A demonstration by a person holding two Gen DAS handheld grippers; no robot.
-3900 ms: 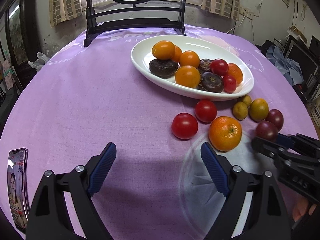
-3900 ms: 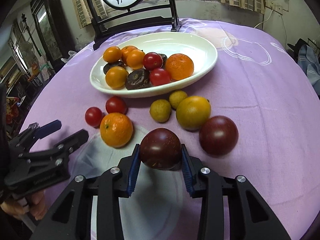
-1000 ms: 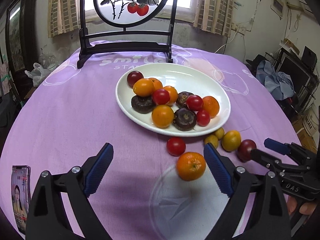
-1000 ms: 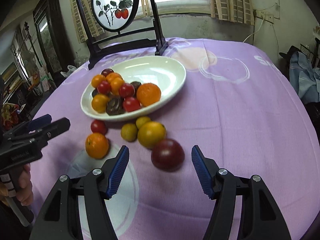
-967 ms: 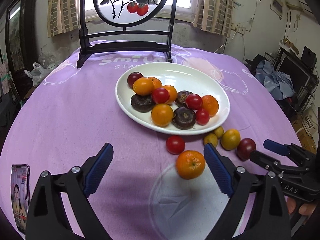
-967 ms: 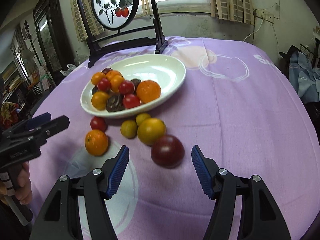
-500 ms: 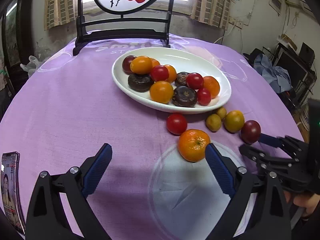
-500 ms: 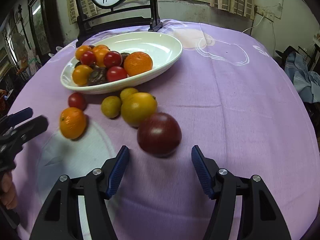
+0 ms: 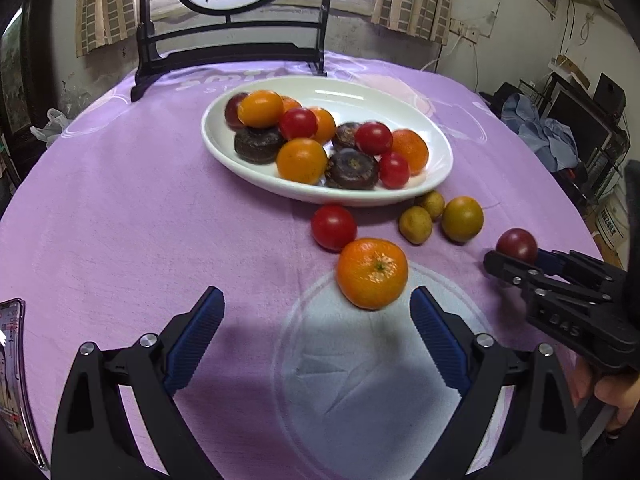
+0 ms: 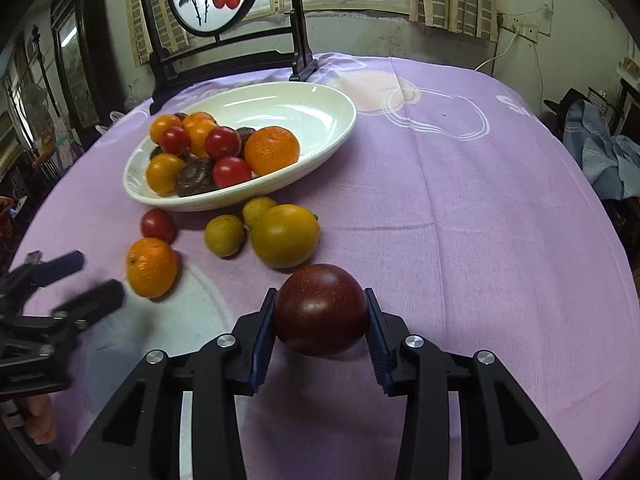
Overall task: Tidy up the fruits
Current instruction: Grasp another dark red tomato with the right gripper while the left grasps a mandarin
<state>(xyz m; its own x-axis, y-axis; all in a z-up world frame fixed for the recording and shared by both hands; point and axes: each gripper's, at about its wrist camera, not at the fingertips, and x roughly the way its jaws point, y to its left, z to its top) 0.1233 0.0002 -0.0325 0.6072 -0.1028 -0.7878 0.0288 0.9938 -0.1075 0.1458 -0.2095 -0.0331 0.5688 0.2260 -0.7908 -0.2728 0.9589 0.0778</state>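
A white oval dish (image 9: pixel 360 100) (image 10: pixel 280 108) on the purple cloth holds several oranges, tomatoes and dark fruits. My right gripper (image 10: pixel 320 294) is closing its jaws, and both blue pads touch a dark purple fruit (image 10: pixel 320 316) on the cloth. From the left wrist view that fruit (image 9: pixel 516 245) shows at the right gripper's (image 9: pixel 516 266) tips. My left gripper (image 9: pixel 316 308) stands open and holds nothing. An orange (image 9: pixel 372 272) (image 10: pixel 151 267) lies just ahead of it, nearer its right finger.
Loose on the cloth in front of the dish lie a red tomato (image 9: pixel 334 227), two small yellow-green fruits (image 9: pixel 416 225) and a larger yellow one (image 10: pixel 285 236). A phone (image 9: pixel 10 360) lies at the left edge. A dark wooden stand (image 9: pixel 232 52) rises behind the dish.
The right jaws have closed in from wide apart onto the dark purple fruit. The left gripper has sunk a little, and the orange now lies closer to its fingers.
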